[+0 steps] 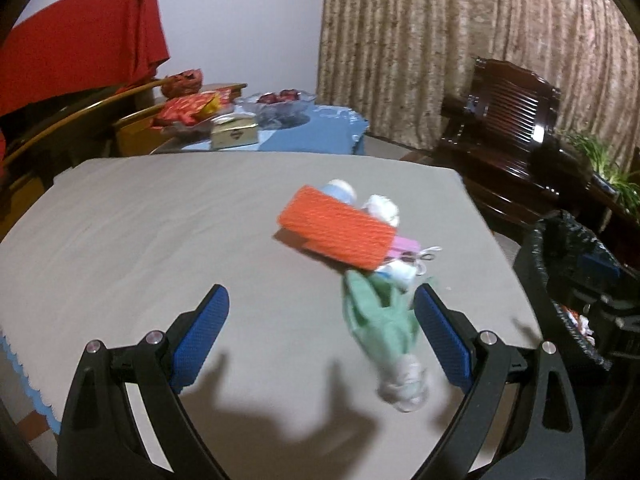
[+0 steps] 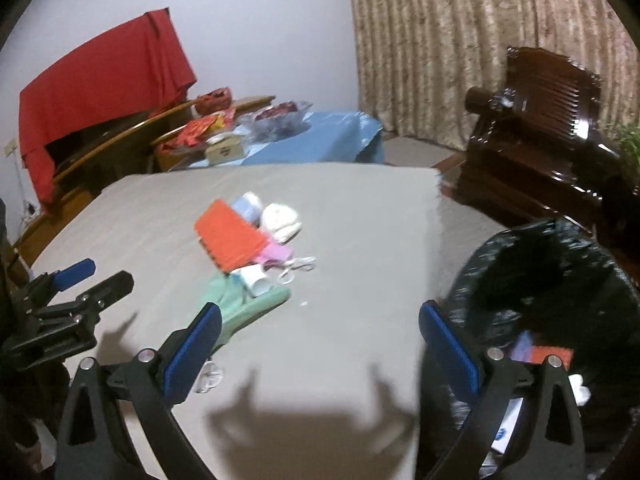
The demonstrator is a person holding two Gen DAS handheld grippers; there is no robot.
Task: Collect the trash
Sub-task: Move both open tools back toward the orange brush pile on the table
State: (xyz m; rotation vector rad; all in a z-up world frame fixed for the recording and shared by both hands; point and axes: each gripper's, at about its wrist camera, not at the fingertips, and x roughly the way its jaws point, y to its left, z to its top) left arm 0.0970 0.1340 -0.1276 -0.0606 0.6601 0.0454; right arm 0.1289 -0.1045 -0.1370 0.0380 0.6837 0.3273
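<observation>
No legible writing on orange box (image 1: 338, 227) (blurred).

Left gripper (image 1: 322, 308): blue-padded jaws wide apart, nothing between pads, above grey table (image 1: 140, 220).
Trash pile mid-table: orange box (image 1: 336, 228) on top; white wads (image 1: 384, 208) behind; pink piece (image 1: 404, 246) under box edge.
Green cloth (image 1: 376, 320) near right finger, blurred; white crumple (image 1: 404, 384) at its near end.
Black-lined bin (image 1: 576, 280) off table's right edge.
</observation>
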